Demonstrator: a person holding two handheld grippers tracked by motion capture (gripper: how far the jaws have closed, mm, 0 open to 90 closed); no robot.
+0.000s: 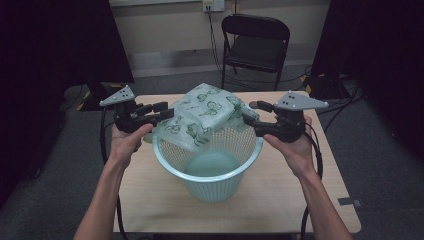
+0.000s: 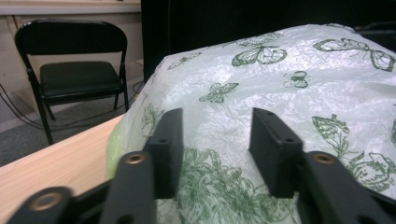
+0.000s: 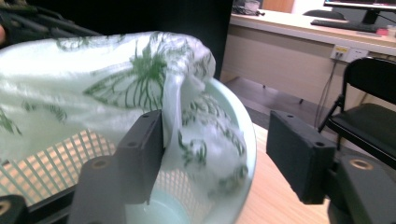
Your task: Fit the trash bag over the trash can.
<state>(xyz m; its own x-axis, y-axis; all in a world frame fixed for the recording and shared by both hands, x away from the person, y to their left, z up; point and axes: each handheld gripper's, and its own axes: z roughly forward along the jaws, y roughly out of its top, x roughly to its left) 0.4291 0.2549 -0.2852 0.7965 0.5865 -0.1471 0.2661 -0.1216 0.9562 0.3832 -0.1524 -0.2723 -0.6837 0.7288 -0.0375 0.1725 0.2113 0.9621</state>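
Observation:
A pale green mesh basket (image 1: 215,185) stands upright in the middle of the wooden table (image 1: 150,200). A white plastic bag with green butterfly print (image 1: 202,115) is draped over its far rim and bulges upward. My left gripper (image 1: 167,111) is at the bag's left side, my right gripper (image 1: 250,113) at its right side. In the left gripper view the gripper (image 2: 217,116) is open, with the bag (image 2: 289,65) close in front of the jaws. In the right gripper view the gripper (image 3: 217,121) is open wide, with the bag's edge (image 3: 93,79) and the basket rim (image 3: 243,121) between the jaws.
A black folding chair (image 1: 255,45) stands behind the table, with cables on the floor around it. Dark curtains hang at both sides. Bare table top lies in front of and beside the basket.

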